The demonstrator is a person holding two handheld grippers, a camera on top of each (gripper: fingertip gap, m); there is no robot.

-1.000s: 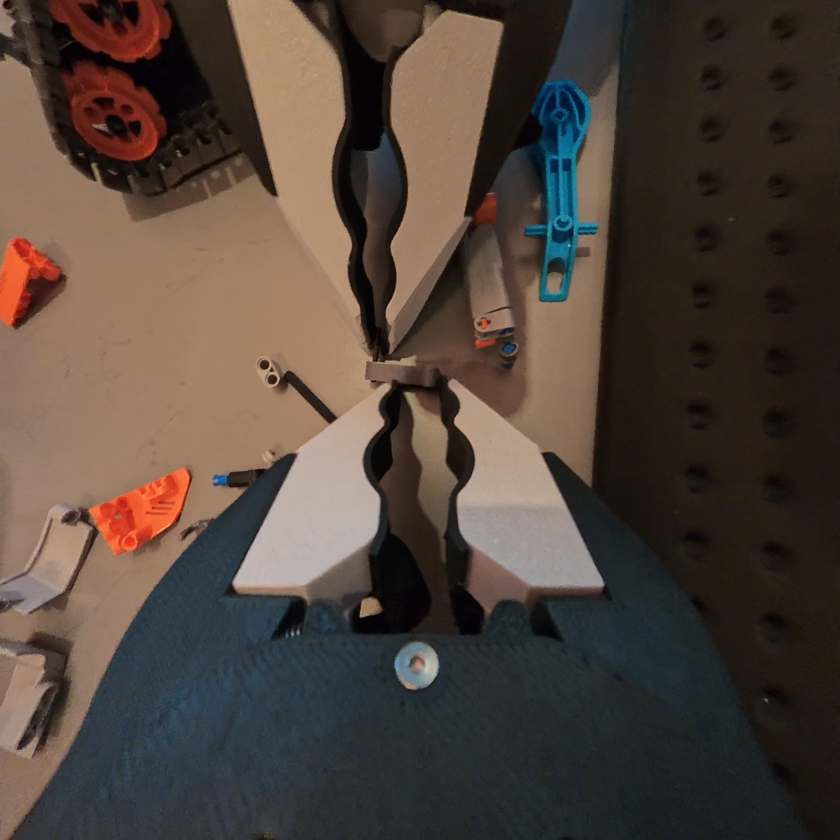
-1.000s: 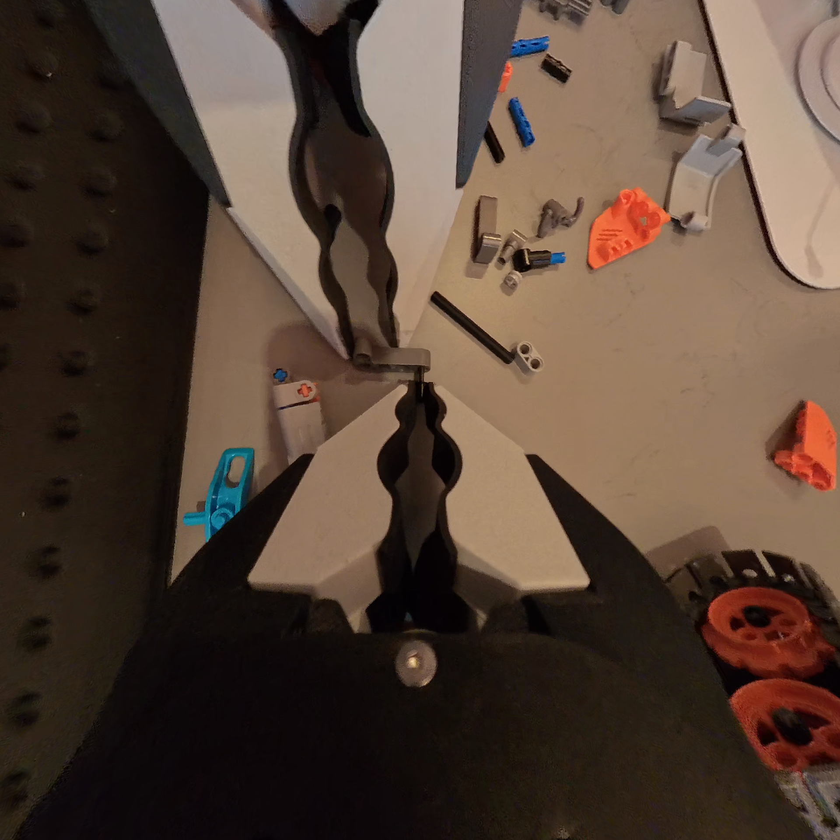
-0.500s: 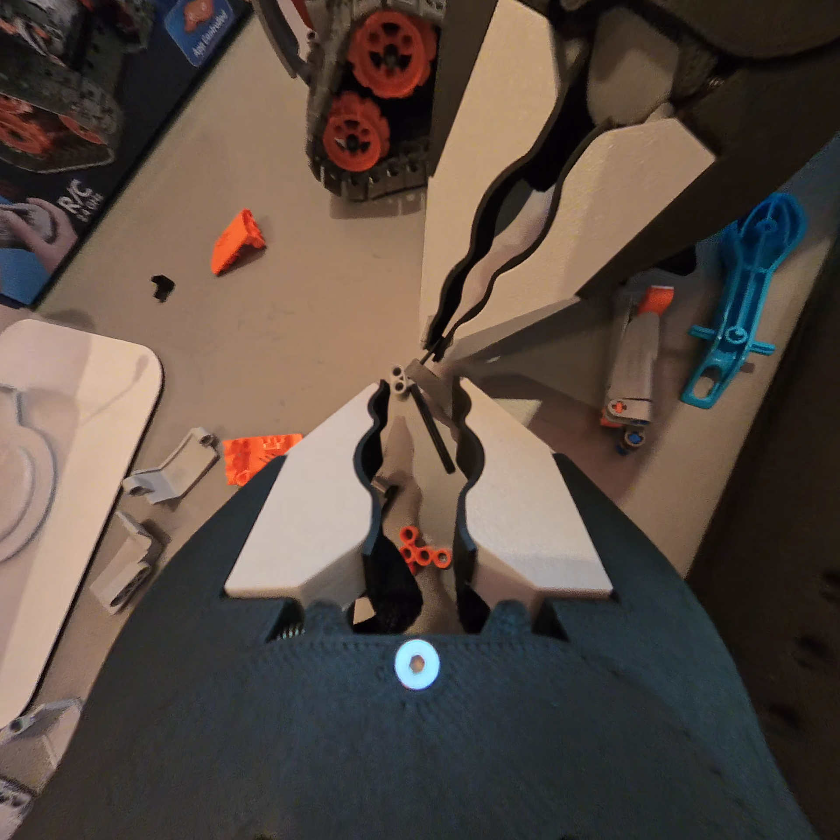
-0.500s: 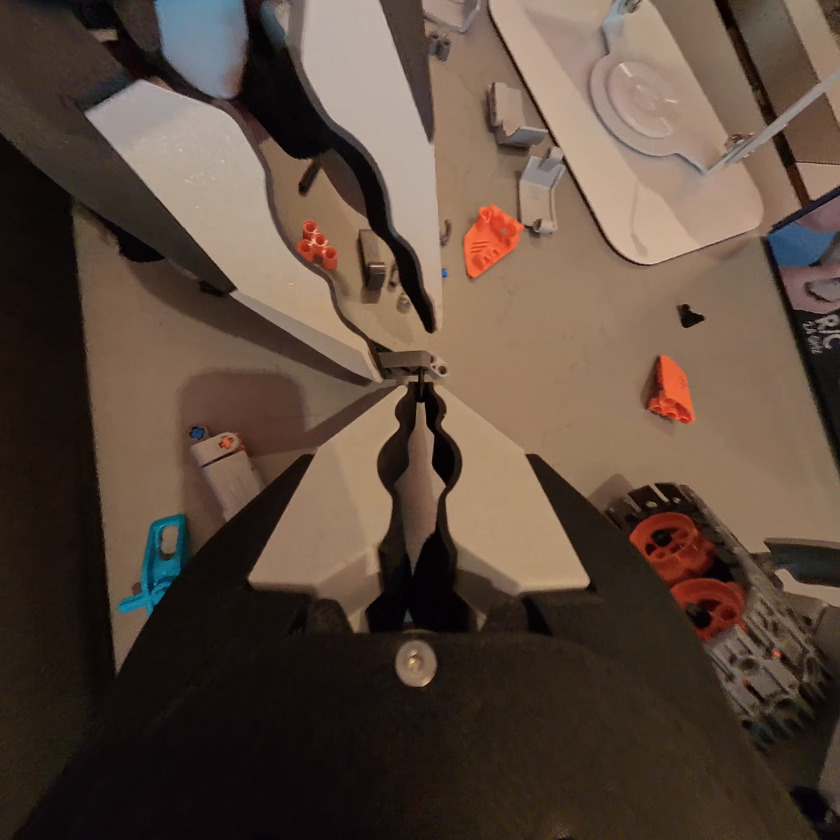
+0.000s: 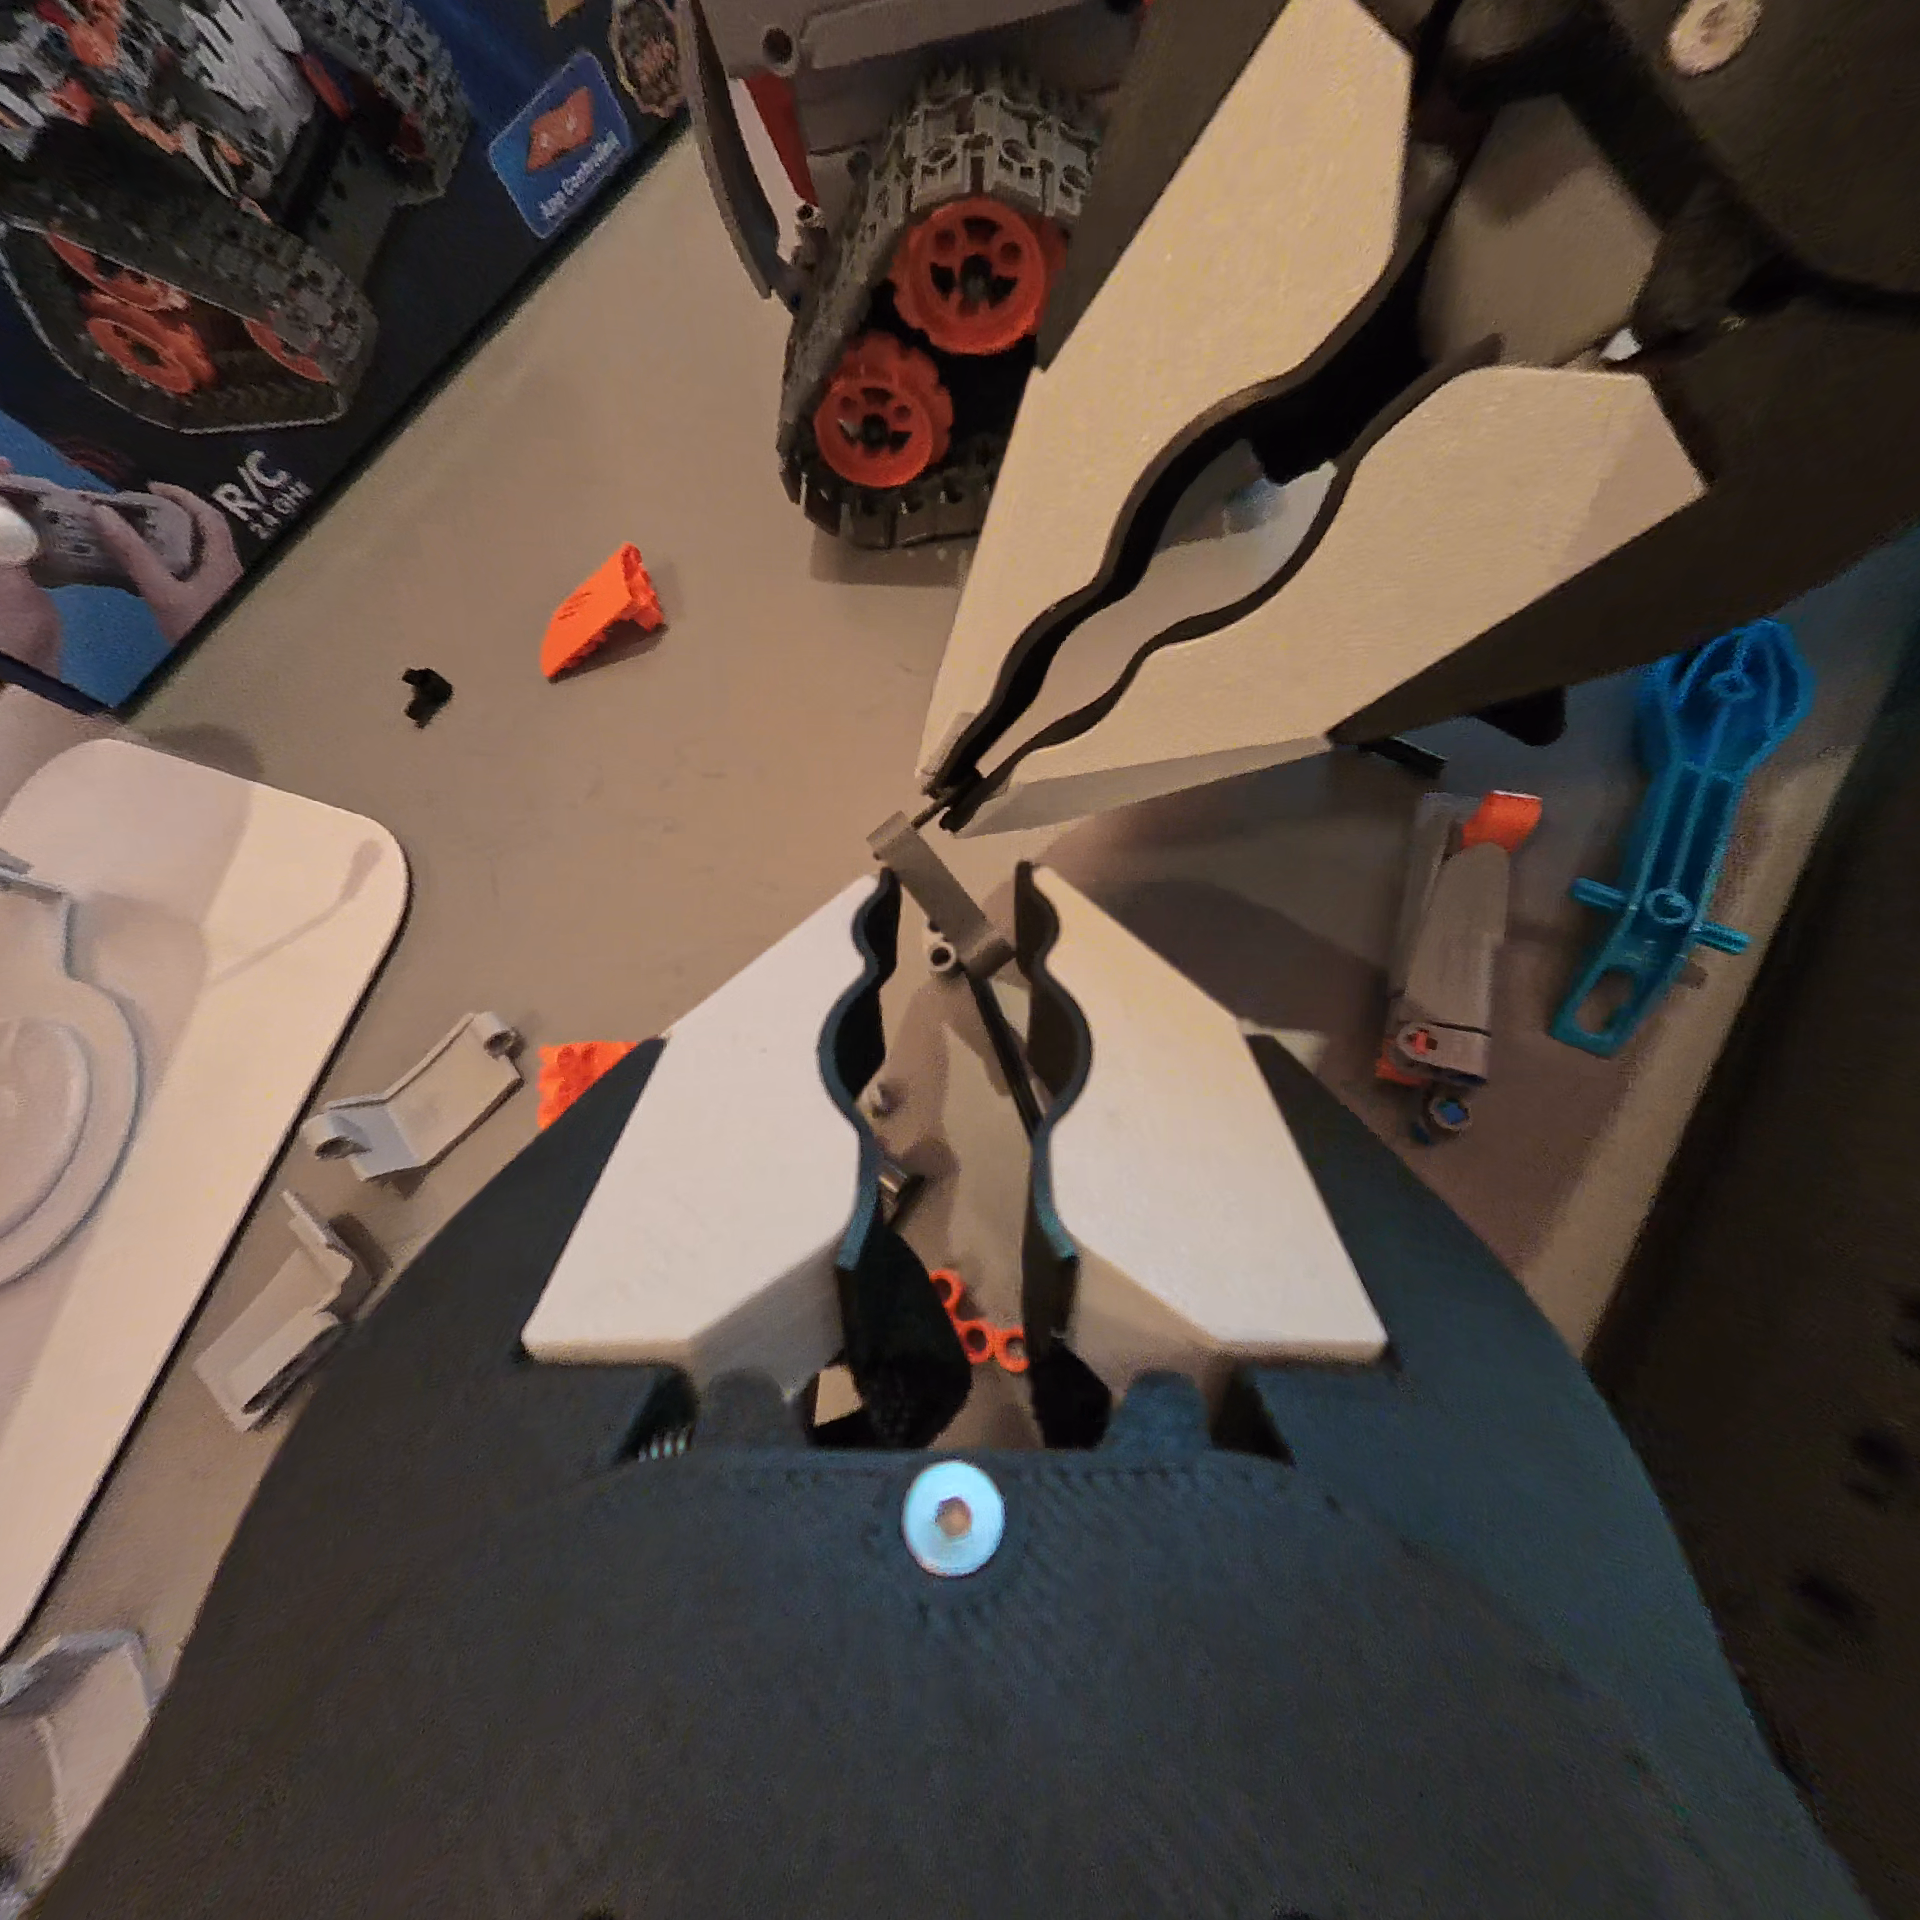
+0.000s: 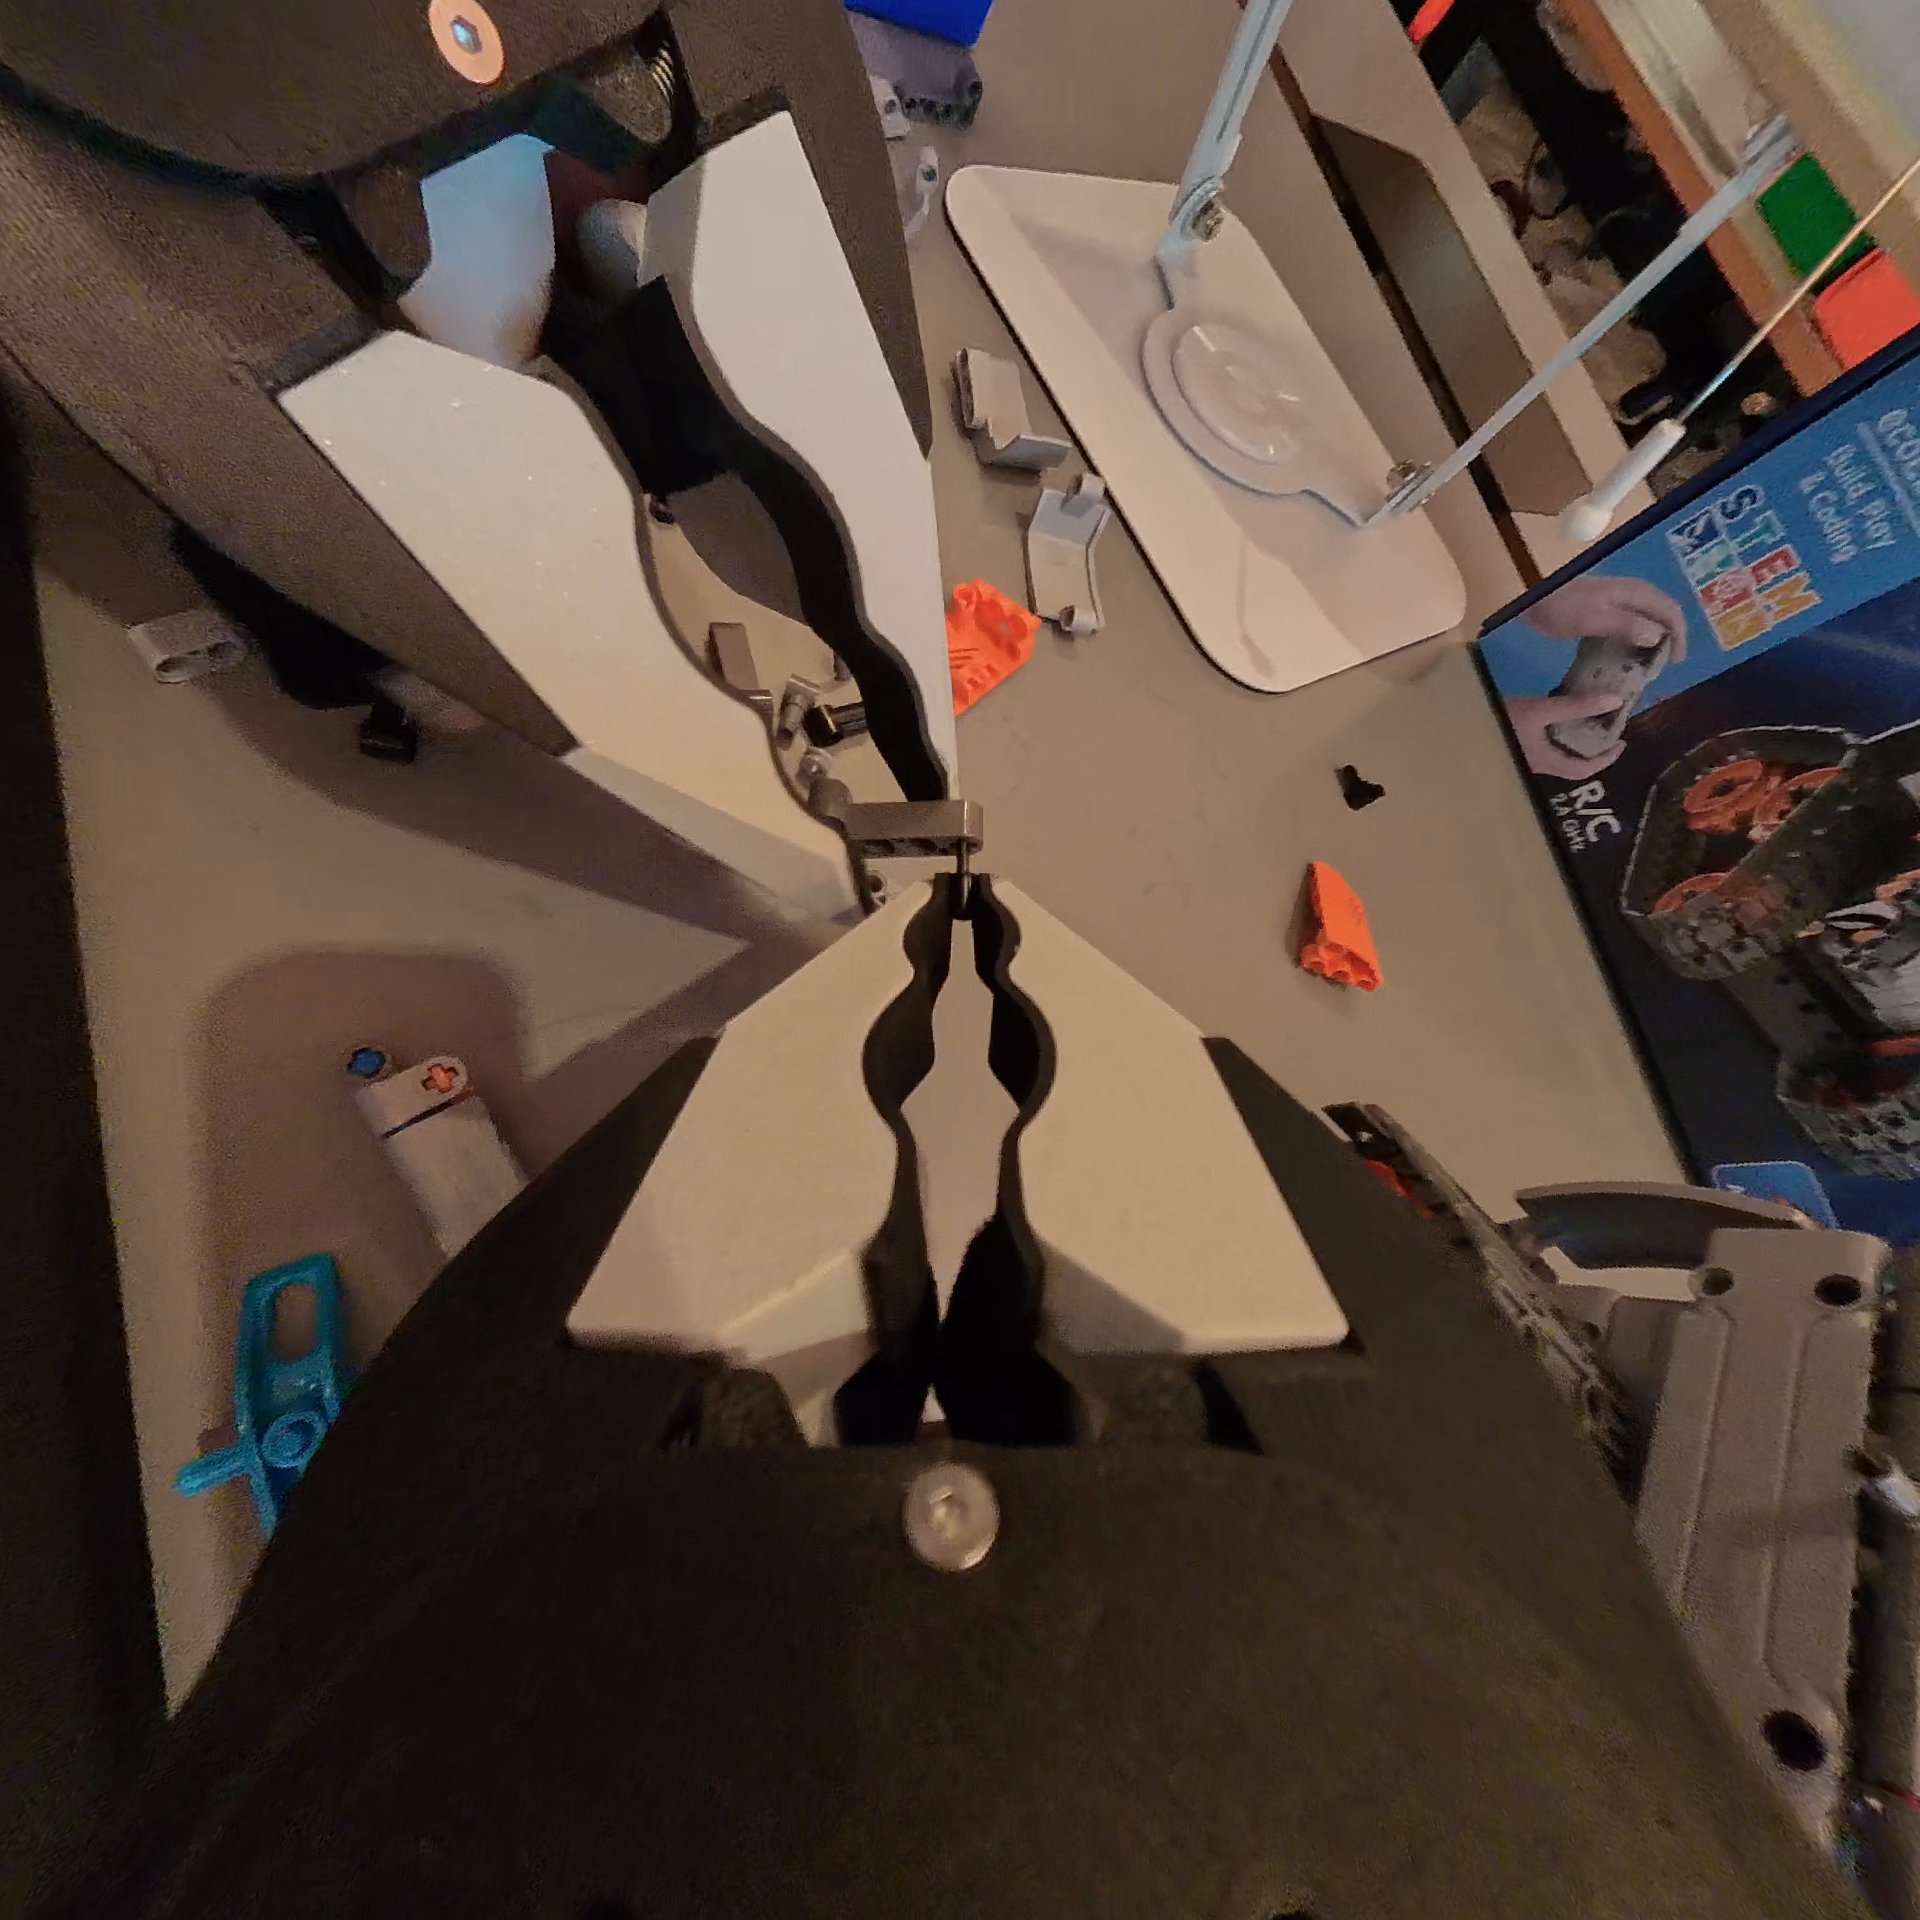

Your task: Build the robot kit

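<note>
My right gripper [image 6: 961,899] is shut on a small black pin stuck in one end of a short grey beam [image 6: 914,826] and holds it above the table. My left gripper [image 5: 954,881] faces it, jaws apart. The grey beam [image 5: 935,899] lies slantwise in the gap between the left fingertips, and I cannot tell if it touches them. The right gripper's tips [image 5: 951,795] meet the beam's far end. The left gripper's fingers [image 6: 499,499] come in from the upper left. A black axle [image 5: 1003,1039] with a light grey connector lies on the table below.
A tracked vehicle with orange wheels [image 5: 935,312] and a blue box [image 5: 156,364] stand at the back. A white lamp base [image 5: 156,1039] is on the left. An orange wedge [image 5: 603,613], grey panels [image 5: 416,1101], a grey motor [image 5: 1455,935] and a blue tool [image 5: 1683,831] lie loose. A dark perforated mat [image 5: 1818,1351] is on the right. Both grippers' tips are close together, under 4 cm apart. The black axle [image 5: 1003,1039] is about 4 cm from my left fingertips.
Both grippers have risen and swung round together. The beam has turned from crosswise at the left fingertips to slanting into their gap. The right gripper has stayed shut on the pin.
</note>
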